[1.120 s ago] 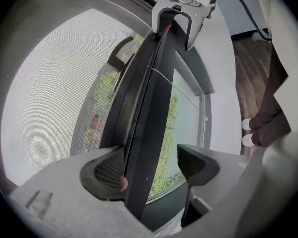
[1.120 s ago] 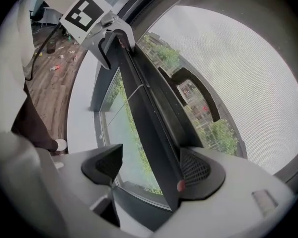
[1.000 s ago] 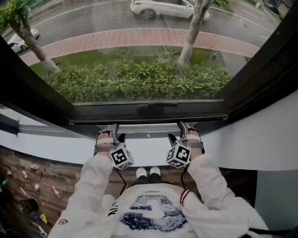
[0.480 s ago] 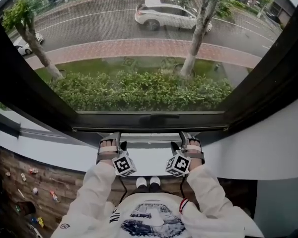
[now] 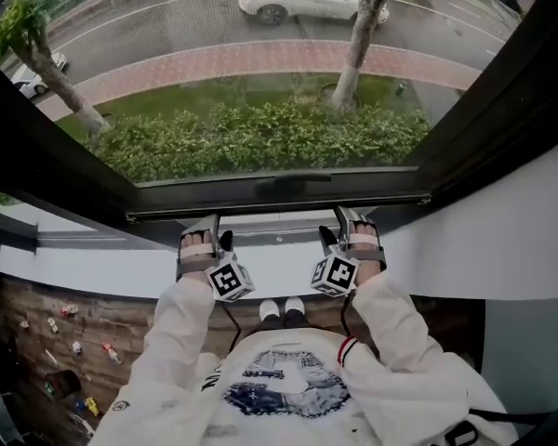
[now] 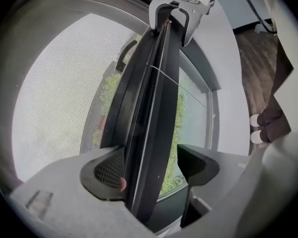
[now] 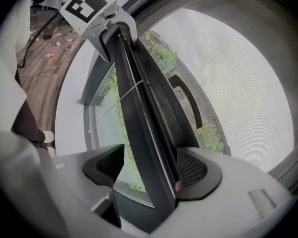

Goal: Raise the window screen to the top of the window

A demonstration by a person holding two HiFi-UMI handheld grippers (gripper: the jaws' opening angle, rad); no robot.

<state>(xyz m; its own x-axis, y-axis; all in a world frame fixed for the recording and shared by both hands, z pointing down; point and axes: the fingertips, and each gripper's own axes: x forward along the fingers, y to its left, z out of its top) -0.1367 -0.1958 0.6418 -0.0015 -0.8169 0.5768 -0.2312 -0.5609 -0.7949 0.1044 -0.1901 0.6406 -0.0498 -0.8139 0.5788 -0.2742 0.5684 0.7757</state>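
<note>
The window screen's black bottom bar [image 5: 279,190] runs across the window above the sill, with grey mesh [image 5: 260,63] above it. My left gripper [image 5: 209,227] reaches up to the bar's left part and my right gripper [image 5: 347,219] to its right part. In the left gripper view the bar [image 6: 154,133] runs between the open jaws of the left gripper [image 6: 151,165]; the outer pad [image 6: 107,170] touches it and the other stands apart. In the right gripper view the bar [image 7: 149,143] likewise lies between the right gripper's [image 7: 149,167] open jaws, against the mesh-side pad [image 7: 191,170].
A dark handle recess [image 5: 293,186] sits at the bar's middle. The white sill [image 5: 279,269] lies under the grippers, with black window frame [image 5: 502,110] at the right and white wall [image 5: 502,249] below it. My shoes [image 5: 284,309] stand on wooden floor; small items [image 5: 65,342] lie scattered at the left.
Both grippers have risen a little with the bar, and the gap between the bar and the sill rail looks slightly wider. The head camera has shifted.
</note>
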